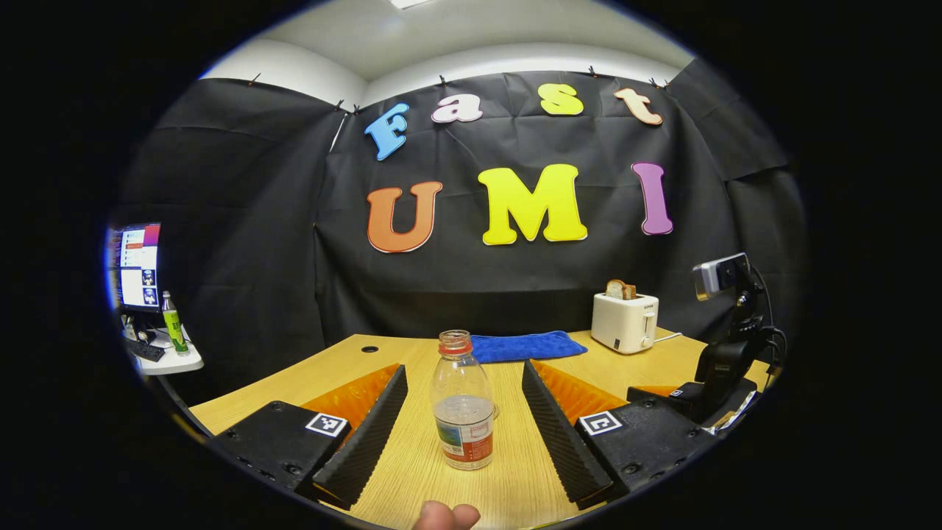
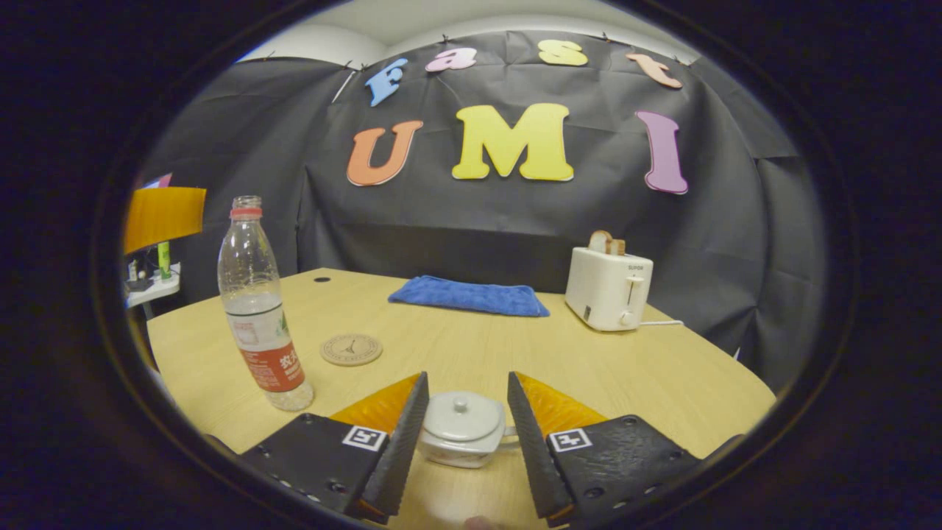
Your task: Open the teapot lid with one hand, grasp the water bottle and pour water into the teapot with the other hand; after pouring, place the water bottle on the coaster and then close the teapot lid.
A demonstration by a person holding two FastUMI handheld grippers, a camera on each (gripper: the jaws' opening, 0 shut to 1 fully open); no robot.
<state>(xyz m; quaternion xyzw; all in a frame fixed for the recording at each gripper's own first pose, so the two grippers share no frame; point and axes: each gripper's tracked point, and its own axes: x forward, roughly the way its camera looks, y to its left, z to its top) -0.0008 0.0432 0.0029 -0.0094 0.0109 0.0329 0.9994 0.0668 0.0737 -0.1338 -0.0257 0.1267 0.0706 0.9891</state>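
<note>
Left gripper view, left claw [image 1: 464, 434]: fingers spread wide, the uncapped water bottle [image 1: 462, 401] upright on the desk [image 1: 515, 478] between them, untouched.
Behind bottle: blue cloth [image 1: 526, 346], toaster [image 1: 625, 322] to its right.
Right gripper view, right claw [image 2: 462, 434]: apart, flanking the lidded teapot [image 2: 461, 438].
Coaster [image 2: 351, 349]: just right of bottle.

In my right gripper view, the water bottle [image 2: 259, 309] stands at left, the coaster [image 2: 351, 349] just right of it, the teapot [image 2: 461, 436] at bottom centre, the toaster [image 2: 608, 287] right of centre.
</note>
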